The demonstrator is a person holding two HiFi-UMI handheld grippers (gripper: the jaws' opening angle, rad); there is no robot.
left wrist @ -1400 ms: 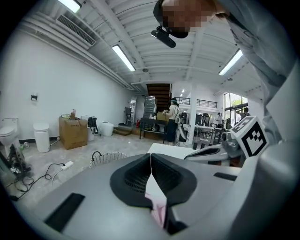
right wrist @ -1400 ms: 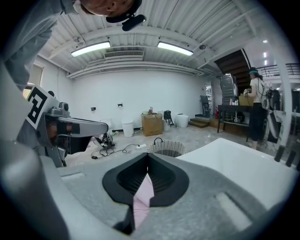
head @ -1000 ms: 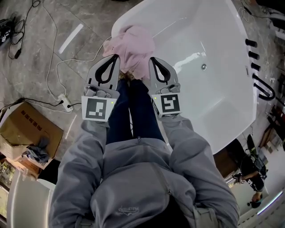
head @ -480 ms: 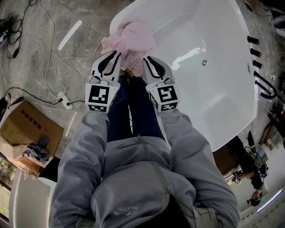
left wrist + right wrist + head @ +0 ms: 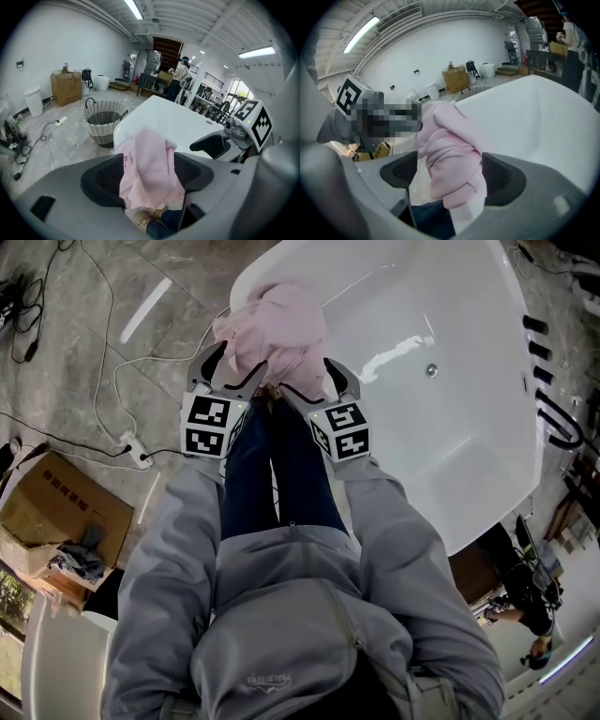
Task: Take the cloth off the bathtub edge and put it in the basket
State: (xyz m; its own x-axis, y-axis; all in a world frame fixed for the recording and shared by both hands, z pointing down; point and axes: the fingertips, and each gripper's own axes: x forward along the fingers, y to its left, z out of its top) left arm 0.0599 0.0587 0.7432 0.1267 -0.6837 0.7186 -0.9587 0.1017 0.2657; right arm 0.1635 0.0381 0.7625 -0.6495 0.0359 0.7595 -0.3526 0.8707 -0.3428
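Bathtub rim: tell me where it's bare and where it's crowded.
Bare: basin round the drain, and the rim past the right gripper. Crowded: the end under the pink cloth, with left gripper and right gripper straddling it, jaws just opened.

Head view steeply down over bathtub [image 5: 450, 381] rim, gripper views close up facing across it, all sharing cloth [image 5: 272, 329]
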